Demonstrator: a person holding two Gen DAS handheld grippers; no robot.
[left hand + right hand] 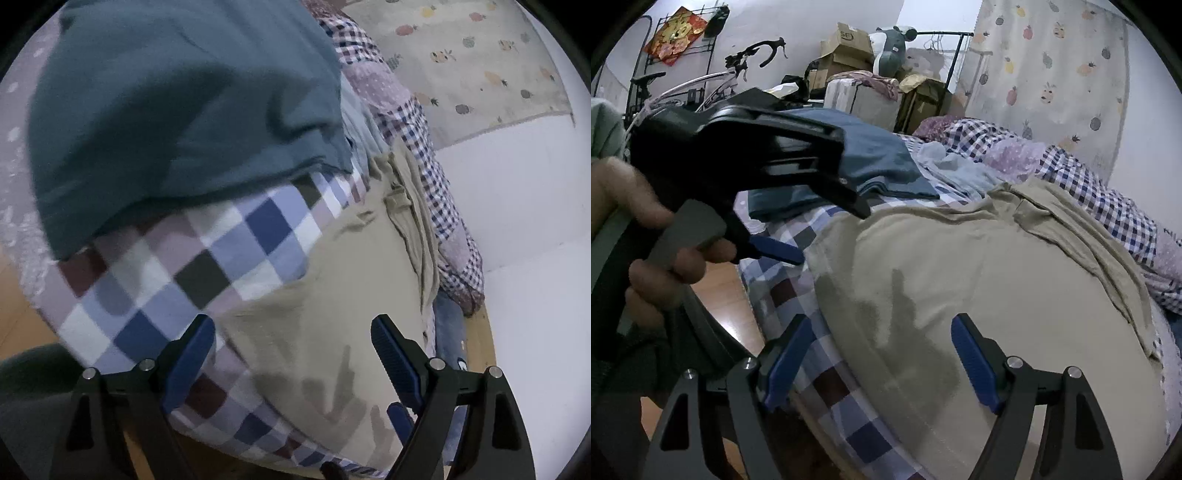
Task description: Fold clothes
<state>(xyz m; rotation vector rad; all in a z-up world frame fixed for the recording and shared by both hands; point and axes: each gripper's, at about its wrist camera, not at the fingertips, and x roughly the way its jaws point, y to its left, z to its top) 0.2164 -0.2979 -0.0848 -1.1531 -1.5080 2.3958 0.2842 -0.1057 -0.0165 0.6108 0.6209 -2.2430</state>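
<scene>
A beige garment [332, 288] [979, 277] lies spread flat on the bed's checked sheet [207, 258] [798, 295], its far edge bunched in folds. My left gripper [291, 321] [833, 236] hovers open over its near left edge, with nothing between the blue pads. A hand [639, 206] holds that gripper's handle. My right gripper [882, 319] is open above the garment's near part and is also empty. A folded teal garment [177, 129] [879, 158] sits on the bed behind the beige one. A crumpled light blue garment [964, 173] lies beside it.
A small-check duvet [1108, 206] [432, 177] is heaped along the bed's far side by a fruit-print curtain [1052, 74]. Jeans [448, 325] lie at the bed's right edge. Wood floor [713, 295] is at the left. A bicycle [713, 81] and stacked boxes [849, 44] stand beyond.
</scene>
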